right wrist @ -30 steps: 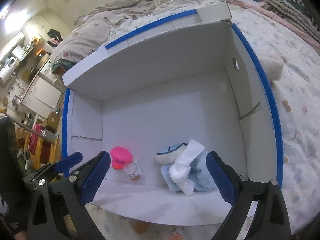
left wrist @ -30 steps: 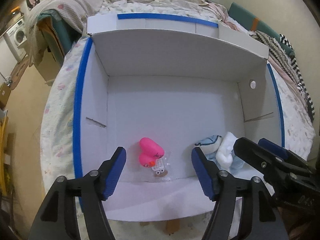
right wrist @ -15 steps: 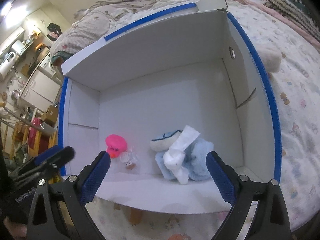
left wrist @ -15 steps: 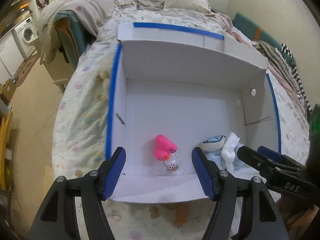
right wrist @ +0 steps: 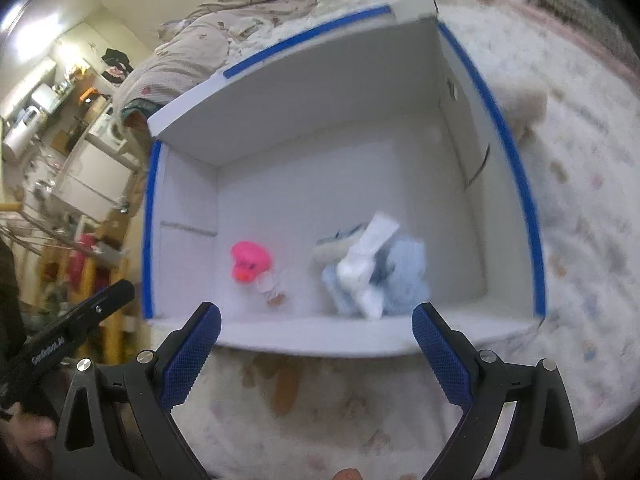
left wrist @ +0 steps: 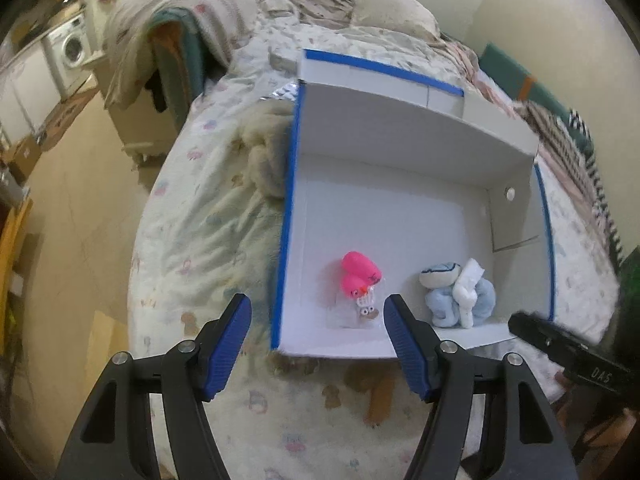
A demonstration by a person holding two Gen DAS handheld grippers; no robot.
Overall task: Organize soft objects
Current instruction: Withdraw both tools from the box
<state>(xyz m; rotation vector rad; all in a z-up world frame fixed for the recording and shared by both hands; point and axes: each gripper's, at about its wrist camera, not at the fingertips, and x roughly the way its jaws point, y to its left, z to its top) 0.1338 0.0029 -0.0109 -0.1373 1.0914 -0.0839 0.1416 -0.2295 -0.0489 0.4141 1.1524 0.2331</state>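
Note:
A white cardboard box with blue-taped edges (left wrist: 286, 216) (right wrist: 516, 168) lies open on the bed. Inside it near the front lie a pink rubber duck (left wrist: 358, 276) (right wrist: 250, 262), a small clear packet (left wrist: 366, 308) (right wrist: 272, 290), and a light blue plush with a white tag (left wrist: 460, 294) (right wrist: 372, 276). My left gripper (left wrist: 318, 338) is open and empty, held above the bed before the box's front left corner. My right gripper (right wrist: 316, 354) is open and empty, before the box's front edge. A beige fluffy soft thing (left wrist: 266, 156) lies against the box's left wall, another (right wrist: 524, 108) beside the right wall.
The bed has a patterned cream cover (left wrist: 208, 232) with rumpled blankets and pillows (left wrist: 392, 10) at the back. The floor (left wrist: 72, 240) drops off left of the bed, with a washing machine (left wrist: 74, 46) farther away. A striped cloth (left wrist: 576, 148) lies at the right.
Both grippers have pulled back and away from the box, so it looks smaller and farther. The left view has swung leftward, showing more bed and floor. The box's contents have not moved.

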